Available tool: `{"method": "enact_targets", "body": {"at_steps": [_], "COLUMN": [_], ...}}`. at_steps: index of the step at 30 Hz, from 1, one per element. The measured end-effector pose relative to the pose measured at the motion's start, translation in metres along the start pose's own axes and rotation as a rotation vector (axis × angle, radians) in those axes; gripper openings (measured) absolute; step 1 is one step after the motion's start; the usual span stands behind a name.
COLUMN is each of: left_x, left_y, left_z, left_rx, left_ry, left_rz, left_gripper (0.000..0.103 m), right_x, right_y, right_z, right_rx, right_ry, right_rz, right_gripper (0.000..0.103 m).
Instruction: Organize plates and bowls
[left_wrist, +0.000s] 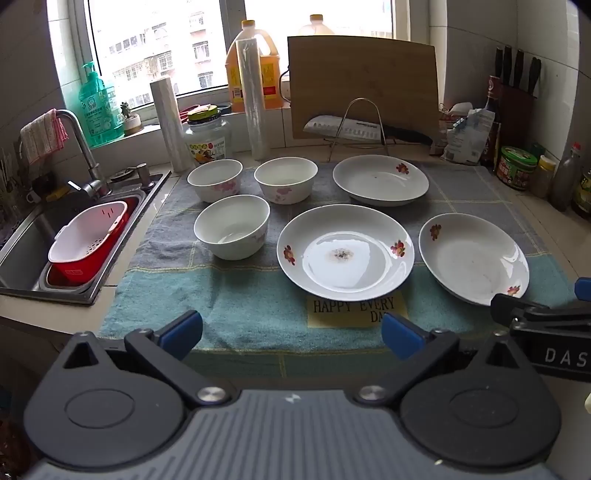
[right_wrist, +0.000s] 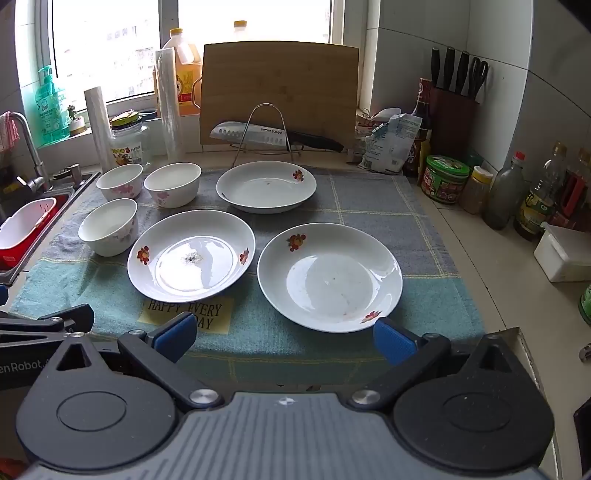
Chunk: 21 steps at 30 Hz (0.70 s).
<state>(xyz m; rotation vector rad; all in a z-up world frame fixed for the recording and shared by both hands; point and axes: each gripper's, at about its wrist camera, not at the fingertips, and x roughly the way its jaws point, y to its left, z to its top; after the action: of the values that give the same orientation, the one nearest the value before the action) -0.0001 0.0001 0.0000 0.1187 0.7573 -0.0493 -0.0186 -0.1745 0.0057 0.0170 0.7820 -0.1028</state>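
Three plates and three bowls lay spread singly on a checked cloth (right_wrist: 369, 199) over a kitchen counter, none yet stacked. Both hand-held grippers hung back at the near edge, tilted down toward the crockery, jaws spread wide and empty. The right gripper (right_wrist: 284, 338) stood just short of the near right plate (right_wrist: 328, 277), whose rim sat directly ahead between its blue pads; that plate looked the likeliest first pick for this hand. The left gripper (left_wrist: 291, 334) faced the middle plate (left_wrist: 345, 253), ahead and slightly to its right, with the near bowl (left_wrist: 232, 226) ahead and to its left. The far plate (left_wrist: 380, 179) lay beyond, nearer the wall, and the two far bowls (left_wrist: 253, 179) sat side by side behind the near one. A sink (left_wrist: 26, 254) holding a red-and-white strainer basket (left_wrist: 86, 240) bordered the cloth on the left; a cutting board (right_wrist: 279, 92) and knife (right_wrist: 273, 134) leaned at the back under a bright window, bottles and jars lining the right wall
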Motion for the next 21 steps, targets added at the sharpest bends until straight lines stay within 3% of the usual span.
{"method": "enact_targets", "body": {"at_steps": [21], "left_x": [-0.0019], "left_y": [0.0007], "left_z": [0.0023], "left_rx": [-0.015], "left_ry": [0.009], "left_rz": [-0.004], "left_gripper": [0.102], "right_x": [-0.0044], "right_y": [0.0004], "right_z": [0.0001], "right_rx": [-0.006], "right_ry": [-0.01], "right_rz": [0.002], "right_gripper": [0.103]}}
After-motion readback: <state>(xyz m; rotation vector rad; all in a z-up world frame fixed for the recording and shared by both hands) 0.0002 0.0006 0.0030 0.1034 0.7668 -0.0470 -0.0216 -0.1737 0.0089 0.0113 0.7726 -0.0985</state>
